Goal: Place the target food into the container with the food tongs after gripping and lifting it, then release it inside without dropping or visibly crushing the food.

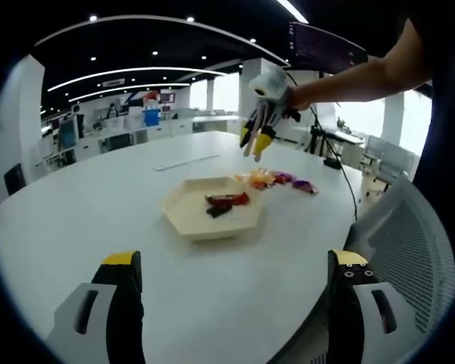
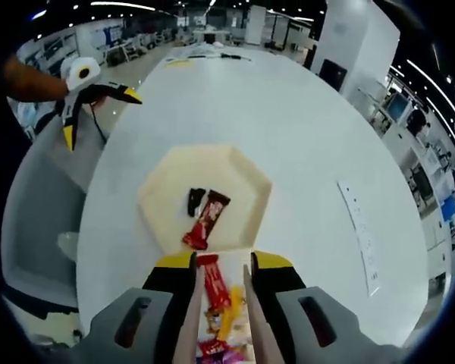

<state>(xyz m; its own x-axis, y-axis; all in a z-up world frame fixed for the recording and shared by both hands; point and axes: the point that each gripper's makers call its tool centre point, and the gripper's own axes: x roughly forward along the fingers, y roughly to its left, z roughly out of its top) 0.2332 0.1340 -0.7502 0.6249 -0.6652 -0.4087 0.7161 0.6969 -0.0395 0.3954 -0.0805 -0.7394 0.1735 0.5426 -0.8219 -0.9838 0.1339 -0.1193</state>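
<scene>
A cream hexagonal tray [image 1: 212,227] [image 2: 159,189] sits on the white table with a red snack bar [image 1: 229,200] [image 2: 208,216] and a small dark piece [image 2: 195,201] in it. Beside it lies a pile of colourful wrapped snacks [image 1: 277,180] [image 2: 221,327]. My right gripper [image 2: 221,267] [image 1: 254,142] hangs over that pile, its jaws pressed on two pale tong arms [image 2: 183,318]. A red bar [image 2: 216,287] lies between the arms; I cannot tell whether it is pinched. My left gripper [image 1: 235,262] [image 2: 100,115] is open and holds nothing, near the table's edge.
A grey mesh chair [image 1: 409,250] [image 2: 38,220] stands at the table's edge beside the left gripper. A flat white strip [image 2: 360,235] [image 1: 186,161] lies on the table beyond the tray. A cable [image 1: 341,167] runs across the table's far side.
</scene>
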